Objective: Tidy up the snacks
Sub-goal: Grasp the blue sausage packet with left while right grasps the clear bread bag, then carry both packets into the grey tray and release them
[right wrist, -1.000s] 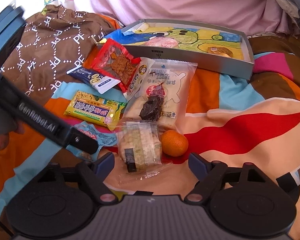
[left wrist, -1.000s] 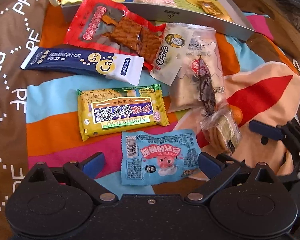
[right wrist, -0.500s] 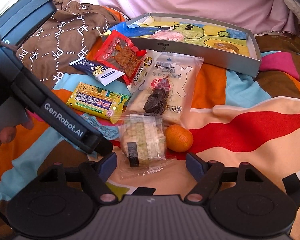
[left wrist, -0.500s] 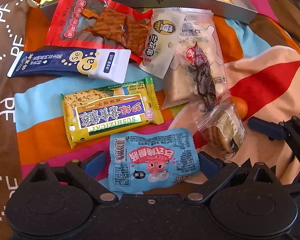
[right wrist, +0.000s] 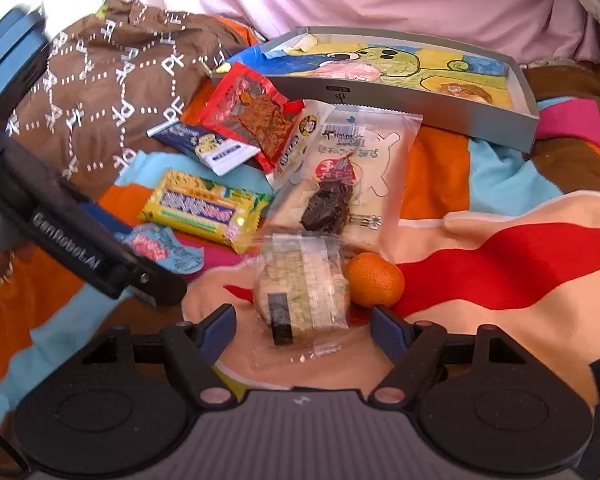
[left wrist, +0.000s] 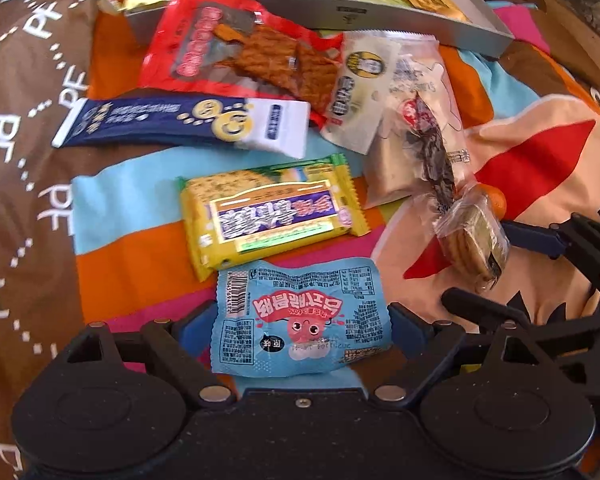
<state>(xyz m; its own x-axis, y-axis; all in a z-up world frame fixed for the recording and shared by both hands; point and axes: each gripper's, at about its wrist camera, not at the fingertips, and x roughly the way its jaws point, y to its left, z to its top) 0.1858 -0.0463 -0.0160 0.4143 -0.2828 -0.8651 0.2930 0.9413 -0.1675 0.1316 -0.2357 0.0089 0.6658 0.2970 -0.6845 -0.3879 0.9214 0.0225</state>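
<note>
Now the blue packet (left wrist: 300,320) lies between the left hand-held gripper's (left wrist: 302,326) open fingers.

Both wrist views low, close, facing tray (left wrist: 452,36); snacks shared

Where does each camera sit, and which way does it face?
Left wrist: on the left hand-held gripper, looking forward over its open fingers at the blue packet.
Right wrist: on the right hand-held gripper, its open fingers framing the clear cookie pack; the left one enters at left.
Shared: yellow biscuit pack, grey tray.
</note>
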